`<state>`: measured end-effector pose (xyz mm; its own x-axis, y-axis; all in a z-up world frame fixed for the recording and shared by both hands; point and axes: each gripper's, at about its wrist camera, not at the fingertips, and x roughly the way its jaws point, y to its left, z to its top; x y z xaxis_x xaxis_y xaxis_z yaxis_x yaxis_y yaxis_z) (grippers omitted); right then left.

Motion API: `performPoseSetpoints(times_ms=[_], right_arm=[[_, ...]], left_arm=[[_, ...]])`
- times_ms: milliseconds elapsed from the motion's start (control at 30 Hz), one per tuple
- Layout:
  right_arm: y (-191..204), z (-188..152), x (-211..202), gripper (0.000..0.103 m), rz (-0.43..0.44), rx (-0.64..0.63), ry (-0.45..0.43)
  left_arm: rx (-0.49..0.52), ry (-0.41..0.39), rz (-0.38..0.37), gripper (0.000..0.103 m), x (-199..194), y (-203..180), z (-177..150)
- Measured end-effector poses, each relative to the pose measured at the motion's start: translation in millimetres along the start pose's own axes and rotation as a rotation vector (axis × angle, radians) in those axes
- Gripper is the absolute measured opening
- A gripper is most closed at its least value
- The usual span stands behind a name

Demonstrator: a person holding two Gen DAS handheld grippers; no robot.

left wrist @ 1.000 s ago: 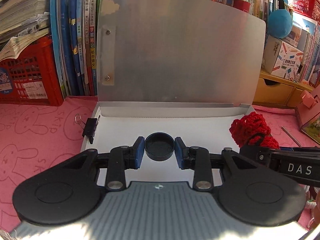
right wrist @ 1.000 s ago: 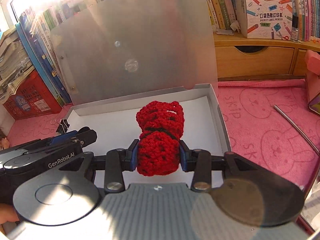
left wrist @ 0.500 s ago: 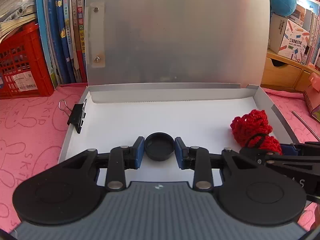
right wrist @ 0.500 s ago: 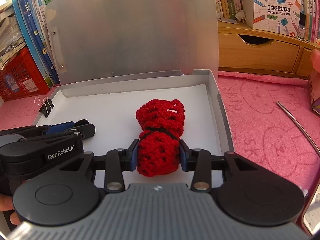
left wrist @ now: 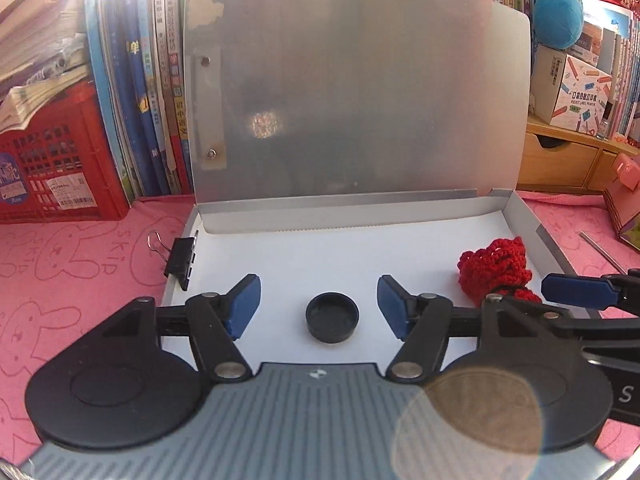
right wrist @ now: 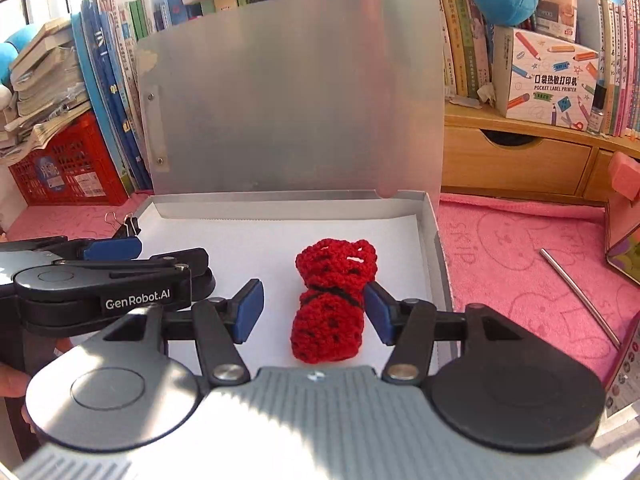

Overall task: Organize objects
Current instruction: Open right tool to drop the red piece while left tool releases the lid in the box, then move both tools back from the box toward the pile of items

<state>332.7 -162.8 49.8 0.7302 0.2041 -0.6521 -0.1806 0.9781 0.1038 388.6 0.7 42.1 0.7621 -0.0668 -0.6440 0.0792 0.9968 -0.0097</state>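
Observation:
A grey flat box [left wrist: 552,248] lies open on the pink mat, lid upright [left wrist: 360,92]. A small black cap [left wrist: 332,318] rests on the box's white floor. My left gripper [left wrist: 318,306] is open, its blue pads apart on either side of the cap. A red crocheted bundle [right wrist: 330,306] lies in the box's right part; it also shows in the left wrist view [left wrist: 494,274]. My right gripper [right wrist: 314,312] is open around it, the right pad close against it. The box also shows in the right wrist view [right wrist: 430,220].
A black binder clip [left wrist: 180,260] grips the box's left wall. A metal rod [right wrist: 580,296] lies on the pink mat [right wrist: 512,264] to the right. Books, a red crate [left wrist: 52,160] and wooden drawers [right wrist: 516,164] stand behind. A pink stand [right wrist: 624,208] is at far right.
Both grippers have opened. The black cap and the red bundle have been let go and now lie on the box floor.

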Motion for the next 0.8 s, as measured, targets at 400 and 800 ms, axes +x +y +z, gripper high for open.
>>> performPoseSetpoints(times_ms=[400, 800], right_arm=[[21, -15, -88, 0.08, 0.065, -0.018, -0.134], [35, -72, -160, 0.083, 0.082, -0.095, -0.176]], left_arm=[[0.069, -0.083, -0.021, 0.08, -82, 8, -13], [0.117, -0.134, -0.099, 0.081, -174, 3, -79]])
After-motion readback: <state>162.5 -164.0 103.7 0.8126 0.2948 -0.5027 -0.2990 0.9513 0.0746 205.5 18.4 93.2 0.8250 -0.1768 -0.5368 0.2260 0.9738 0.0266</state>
